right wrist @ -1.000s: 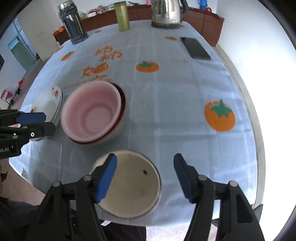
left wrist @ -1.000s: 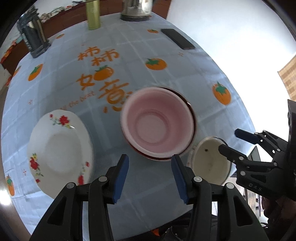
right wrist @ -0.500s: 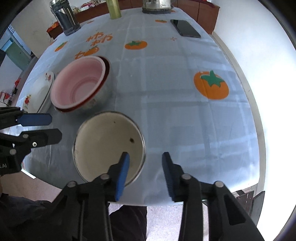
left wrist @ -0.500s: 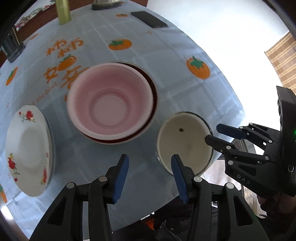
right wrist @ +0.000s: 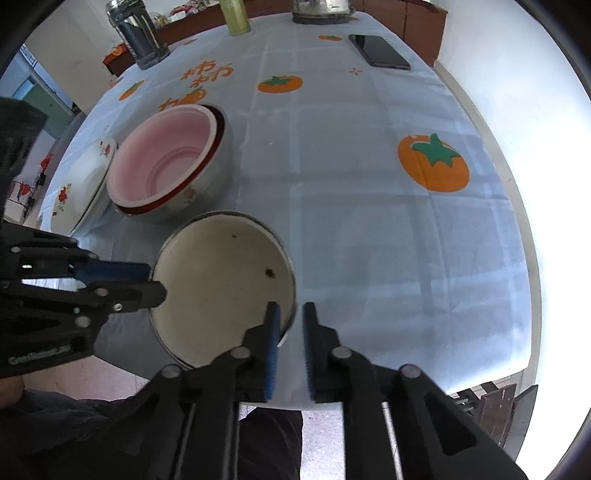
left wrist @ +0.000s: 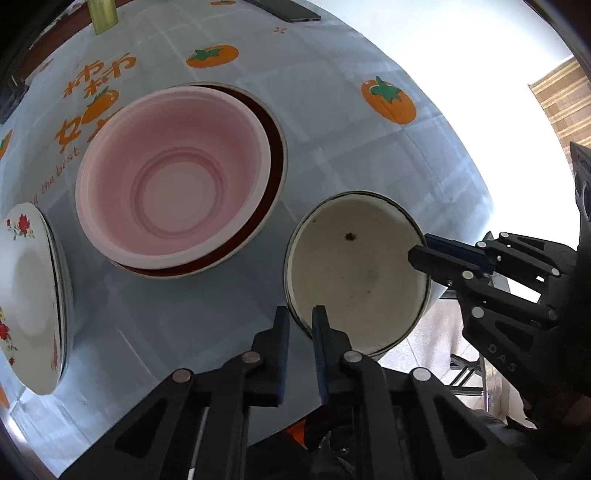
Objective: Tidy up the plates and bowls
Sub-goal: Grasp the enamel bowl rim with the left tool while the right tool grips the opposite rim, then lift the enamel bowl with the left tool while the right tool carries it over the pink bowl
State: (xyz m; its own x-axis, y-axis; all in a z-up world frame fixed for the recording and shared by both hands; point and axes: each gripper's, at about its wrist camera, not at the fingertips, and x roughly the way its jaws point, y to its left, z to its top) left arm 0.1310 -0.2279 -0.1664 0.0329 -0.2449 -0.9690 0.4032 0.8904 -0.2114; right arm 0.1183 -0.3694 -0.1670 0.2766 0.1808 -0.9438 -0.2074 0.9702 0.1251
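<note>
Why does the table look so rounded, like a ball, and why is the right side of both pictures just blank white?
Left wrist view: the fisheye lens bulges the flat tablecloth into a dome, and bright light bleaches the area right of the table. Right wrist view: the same curving bends the table edge, and the floor beyond is overexposed, while the cream bowl and pink bowl stay sharp.

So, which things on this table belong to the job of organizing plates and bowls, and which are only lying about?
Belong to the job:
- cream bowl, its rim gripped by the left gripper and the right gripper
- pink bowl, nested in a red-rimmed bowl
- flowered plate

Just lying about:
- phone
- green cup
- dark jar
- kettle
</note>
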